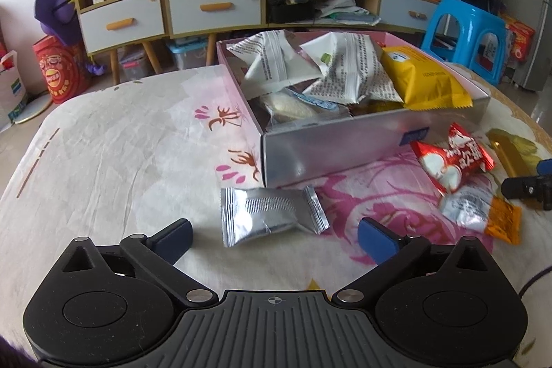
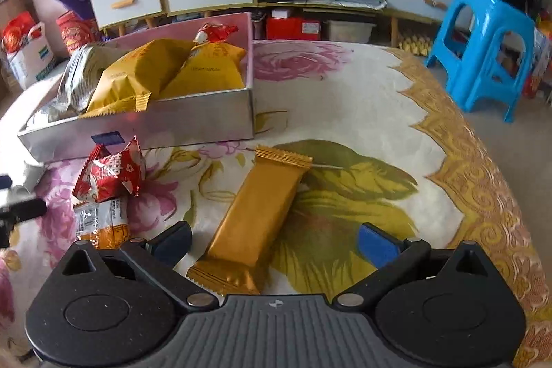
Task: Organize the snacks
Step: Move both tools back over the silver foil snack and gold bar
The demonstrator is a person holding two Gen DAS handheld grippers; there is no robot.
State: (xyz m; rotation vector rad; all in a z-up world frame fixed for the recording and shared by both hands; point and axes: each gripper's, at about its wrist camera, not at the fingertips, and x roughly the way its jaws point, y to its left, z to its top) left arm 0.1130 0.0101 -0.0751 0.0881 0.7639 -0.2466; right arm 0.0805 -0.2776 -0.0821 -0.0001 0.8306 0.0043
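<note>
Sitting at 12 o'clock, the shiny silver box [image 1: 331, 143] is stuffed with crinkly white and yellow packets [image 1: 424, 78]. The left gripper [image 1: 274, 238] gapes wide before a foil pouch [image 1: 272, 216]; the right gripper [image 2: 276, 242] straddles a gold bar [image 2: 255, 216], pads clear.

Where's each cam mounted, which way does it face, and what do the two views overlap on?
Left wrist: on the left gripper, angled down at the silver packet before the box; own two fingers show, open.
Right wrist: on the right gripper, angled down at the gold bar; own fingers show, open, bar between them untouched.
Shared: box, red packet, orange-ended packet, blue stool, floral cloth.
</note>
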